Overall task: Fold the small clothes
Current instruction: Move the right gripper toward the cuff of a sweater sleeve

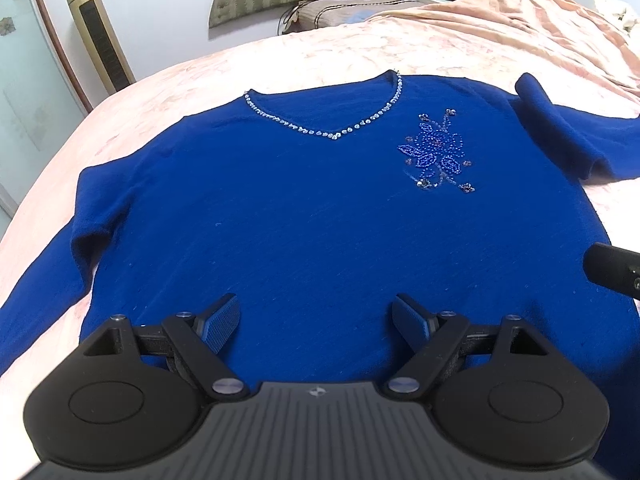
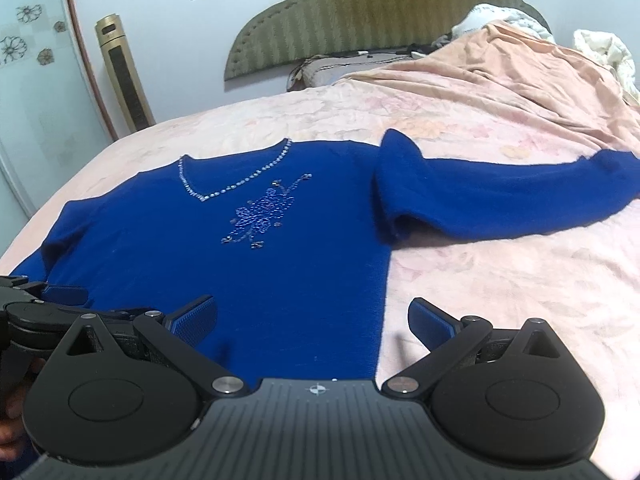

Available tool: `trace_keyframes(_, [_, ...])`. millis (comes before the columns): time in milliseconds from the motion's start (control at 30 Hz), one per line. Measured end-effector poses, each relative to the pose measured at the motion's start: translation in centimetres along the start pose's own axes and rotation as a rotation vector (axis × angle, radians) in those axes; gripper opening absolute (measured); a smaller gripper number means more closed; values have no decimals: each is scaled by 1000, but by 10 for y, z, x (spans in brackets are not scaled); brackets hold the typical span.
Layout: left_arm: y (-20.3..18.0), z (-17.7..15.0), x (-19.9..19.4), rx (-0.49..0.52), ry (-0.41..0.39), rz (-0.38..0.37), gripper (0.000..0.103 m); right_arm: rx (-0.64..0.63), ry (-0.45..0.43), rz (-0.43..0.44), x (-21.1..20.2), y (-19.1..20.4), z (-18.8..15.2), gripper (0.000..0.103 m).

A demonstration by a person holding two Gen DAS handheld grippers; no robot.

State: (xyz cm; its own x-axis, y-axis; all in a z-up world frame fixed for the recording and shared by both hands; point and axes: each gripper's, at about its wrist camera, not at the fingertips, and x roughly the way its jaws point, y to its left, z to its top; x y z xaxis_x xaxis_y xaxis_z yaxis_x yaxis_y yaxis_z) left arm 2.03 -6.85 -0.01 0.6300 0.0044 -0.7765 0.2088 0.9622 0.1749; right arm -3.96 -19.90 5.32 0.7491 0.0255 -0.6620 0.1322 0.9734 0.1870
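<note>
A: Where do we find the garment?

B: We see a royal-blue V-neck sweater [image 1: 304, 216] lying face up and flat on the pink floral bedspread [image 1: 168, 92]; its rhinestone neckline [image 1: 332, 130] points toward us, and a beaded flower [image 1: 438, 152] sits beside it on the chest.

A: And the sleeves?

B: In the right wrist view one sleeve [image 2: 500, 200] stretches out sideways across the bedspread, bunched into a fold at the shoulder; the other sleeve [image 1: 44, 276] runs down along the sweater's far side.

A: How do our tongs stand?

B: The left gripper [image 1: 316, 320] hangs over the lower body of the sweater, its jaws spread wide with nothing between them; the right gripper [image 2: 314, 322] is also spread wide and holds nothing, one pad over the knit, the other over bare bedspread, so the sweater's side edge runs between them.

A: Behind it all?

B: A green padded headboard [image 2: 376, 12]; a gold tower fan [image 2: 124, 76] by the wall; a rumpled peach blanket [image 2: 500, 76].
</note>
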Motion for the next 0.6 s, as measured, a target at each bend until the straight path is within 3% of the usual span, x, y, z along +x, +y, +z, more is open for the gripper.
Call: trace_keyframes(600, [-21,14,13,31,5,-16,84,42,15,-14,10,-21,7,102])
